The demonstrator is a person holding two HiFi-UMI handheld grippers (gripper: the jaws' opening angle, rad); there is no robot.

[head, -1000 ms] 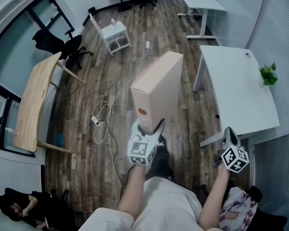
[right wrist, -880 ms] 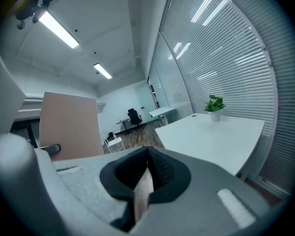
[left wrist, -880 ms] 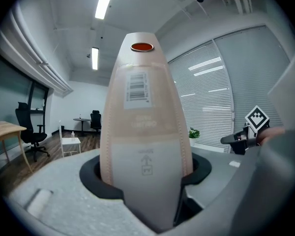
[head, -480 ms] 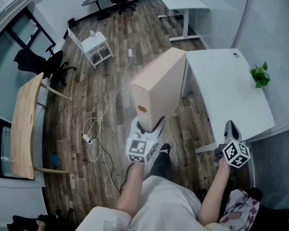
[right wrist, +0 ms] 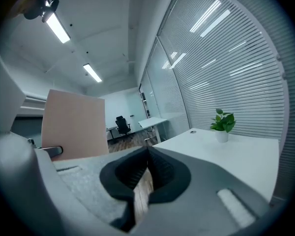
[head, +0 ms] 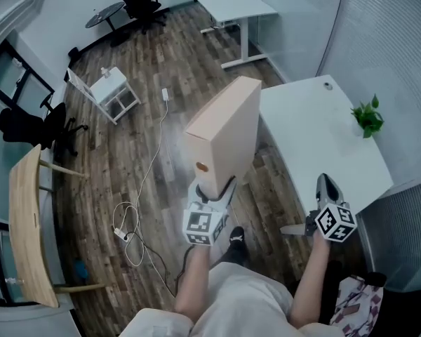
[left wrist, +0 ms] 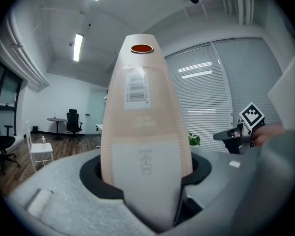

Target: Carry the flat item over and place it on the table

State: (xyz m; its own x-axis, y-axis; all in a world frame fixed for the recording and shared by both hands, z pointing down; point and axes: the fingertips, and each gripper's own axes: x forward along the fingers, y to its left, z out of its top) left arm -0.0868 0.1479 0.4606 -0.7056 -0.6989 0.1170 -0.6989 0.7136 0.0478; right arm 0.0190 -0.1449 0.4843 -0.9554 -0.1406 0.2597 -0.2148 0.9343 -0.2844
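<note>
a person's left gripper (head: 215, 187) clamps the lower end of a flat box (head: 221, 135), pale pinkish cardboard, which stands up on end and leans slightly away from the body over the wood-plank floor (head: 147, 167). in the left gripper view the jaws stand wide apart and press on either broad face of the flat box (left wrist: 145, 132), whose narrow edge carries a barcode label and a round orange sticker near the top. the box is off the ground and not on the table (head: 323, 139); from the head view it hangs just beside the white table's near left edge, its upper end overlapping that edge in the picture. the right gripper (head: 325, 185) is held out over the table's near corner, well apart from the box, and the right gripper view shows its dark jaws closed together at the tips (right wrist: 148, 154) with nothing between them. a small potted plant (head: 368, 118) sits at the table's far side by the slatted blinds. on the floor to the left a white cable (head: 137, 209) trails toward a small white shelf unit (head: 112, 93), and a wooden bench top (head: 24, 230) runs along the left edge.
</note>
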